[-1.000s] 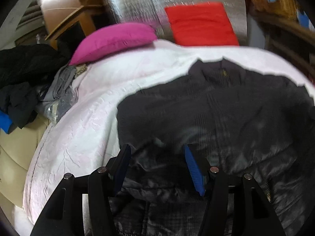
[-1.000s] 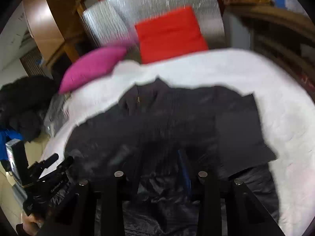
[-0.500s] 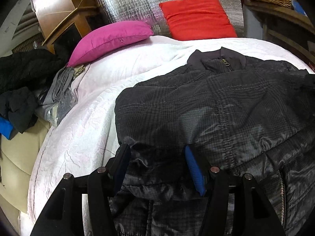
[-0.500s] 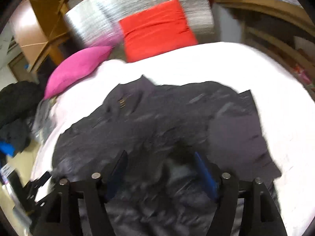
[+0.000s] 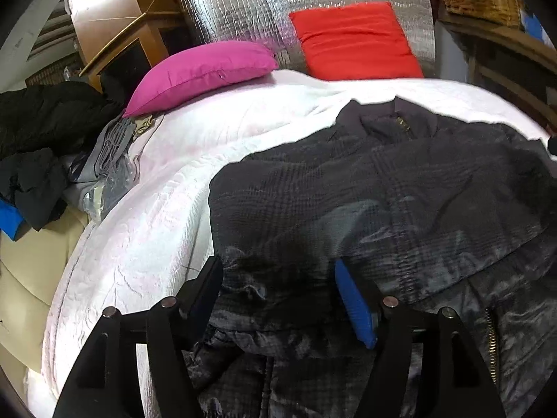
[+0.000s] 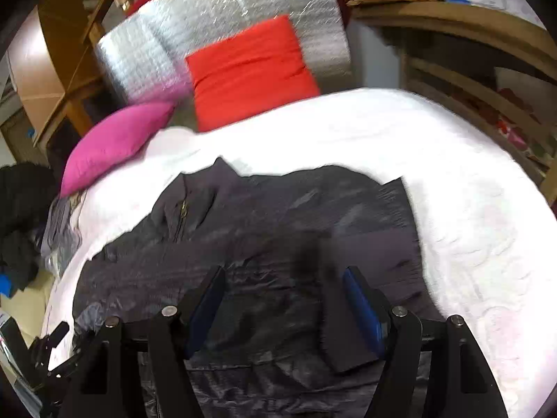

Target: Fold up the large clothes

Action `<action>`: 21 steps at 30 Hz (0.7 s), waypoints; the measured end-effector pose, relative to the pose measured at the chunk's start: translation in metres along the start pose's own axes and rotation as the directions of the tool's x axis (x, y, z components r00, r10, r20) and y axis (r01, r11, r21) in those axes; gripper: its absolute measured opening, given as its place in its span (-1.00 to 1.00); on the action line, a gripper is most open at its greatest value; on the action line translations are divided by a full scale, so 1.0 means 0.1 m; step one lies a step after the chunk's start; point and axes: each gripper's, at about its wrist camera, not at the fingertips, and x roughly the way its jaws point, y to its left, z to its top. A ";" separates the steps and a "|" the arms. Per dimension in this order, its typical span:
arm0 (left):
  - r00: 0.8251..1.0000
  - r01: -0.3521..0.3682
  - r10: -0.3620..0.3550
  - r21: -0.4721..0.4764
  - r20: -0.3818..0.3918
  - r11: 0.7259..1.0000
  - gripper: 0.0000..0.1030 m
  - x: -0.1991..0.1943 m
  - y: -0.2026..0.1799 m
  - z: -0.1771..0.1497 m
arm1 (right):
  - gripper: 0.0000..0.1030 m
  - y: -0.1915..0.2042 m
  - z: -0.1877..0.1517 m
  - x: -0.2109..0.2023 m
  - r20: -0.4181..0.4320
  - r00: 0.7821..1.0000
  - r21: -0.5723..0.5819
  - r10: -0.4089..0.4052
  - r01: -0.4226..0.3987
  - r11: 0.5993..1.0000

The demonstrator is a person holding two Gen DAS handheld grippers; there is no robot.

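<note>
A dark grey checked jacket lies spread on a white bedspread, collar and zip toward the pillows. It also shows in the right wrist view, with a sleeve folded across its right side. My left gripper is open over the jacket's lower left edge, with bunched fabric between its fingers. My right gripper is open over the jacket's lower right part, near the folded sleeve. The left gripper's body shows at the lower left of the right wrist view.
A magenta pillow and a red pillow lie at the head of the bed against a silver foil panel. A pile of dark clothes sits left of the bed. Wooden shelves stand on the right.
The right gripper has opened wider and moved up and to the right over the jacket. The left gripper has stayed open at the jacket's lower left edge, shifting only slightly.
</note>
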 end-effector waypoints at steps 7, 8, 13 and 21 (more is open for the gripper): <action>0.995 -0.010 0.015 -0.055 0.094 0.998 0.53 -0.25 0.13 0.03 | 0.42 -0.09 -0.11 0.37 -0.154 0.987 0.025 -0.043 0.047 0.999; 0.995 -0.012 0.018 -0.059 0.096 0.998 0.53 -0.26 0.15 0.03 | 0.42 -0.06 -0.11 0.36 -0.149 0.987 0.013 -0.055 0.057 0.998; 0.997 -0.020 0.026 -0.078 0.079 0.997 0.53 -0.21 0.26 0.03 | 0.42 0.09 -0.06 0.19 -0.064 0.997 0.007 -0.043 0.043 0.999; 0.997 -0.025 0.033 -0.101 0.071 0.995 0.53 -0.16 0.33 0.04 | 0.42 -0.05 -0.01 0.30 -0.089 0.992 0.055 -0.095 0.100 0.993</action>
